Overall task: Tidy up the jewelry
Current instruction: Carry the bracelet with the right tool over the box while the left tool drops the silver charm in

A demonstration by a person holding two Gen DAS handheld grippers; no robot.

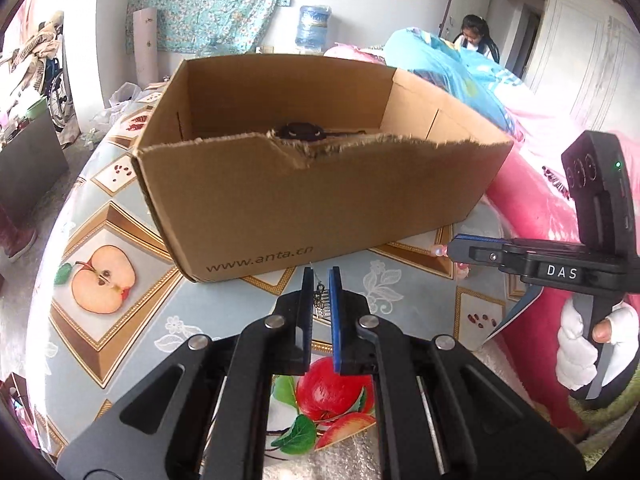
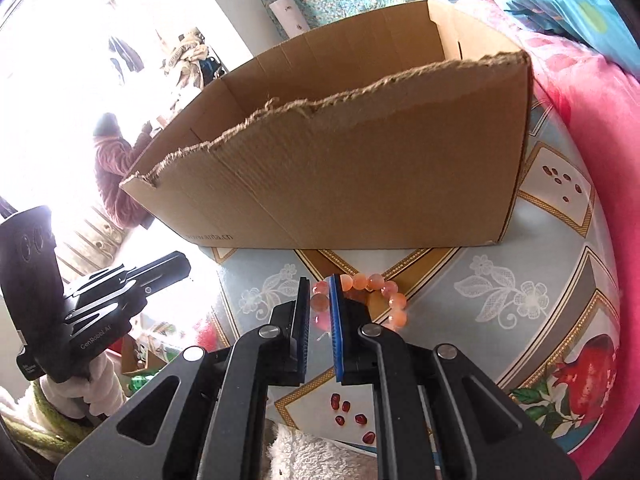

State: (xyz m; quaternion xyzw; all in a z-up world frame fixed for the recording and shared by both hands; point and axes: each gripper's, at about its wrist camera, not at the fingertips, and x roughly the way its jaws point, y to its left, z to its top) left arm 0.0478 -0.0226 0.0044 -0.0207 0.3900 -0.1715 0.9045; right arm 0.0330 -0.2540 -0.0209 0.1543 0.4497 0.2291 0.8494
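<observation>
My left gripper (image 1: 321, 276) is shut on a small dark metal pendant (image 1: 320, 302) that hangs between its pads, just before the front wall of a brown cardboard box (image 1: 320, 192). A dark round item (image 1: 300, 130) lies inside the box. My right gripper (image 2: 319, 284) is shut on a bracelet of orange-pink beads (image 2: 394, 300), whose loop trails to the right over the table. The box (image 2: 360, 176) stands right behind it. Each view shows the other gripper from the side: the right gripper (image 1: 450, 249) with a bead at its tip, the left gripper (image 2: 186, 262) low on the left.
The round table (image 1: 224, 312) wears a fruit-print cloth (image 2: 520, 264). A pink blanket (image 1: 536, 200) crowds its right edge. A white-gloved hand (image 1: 580, 344) holds the right gripper. A white towel (image 2: 304, 456) lies at the near edge. A person (image 1: 476, 36) sits far behind.
</observation>
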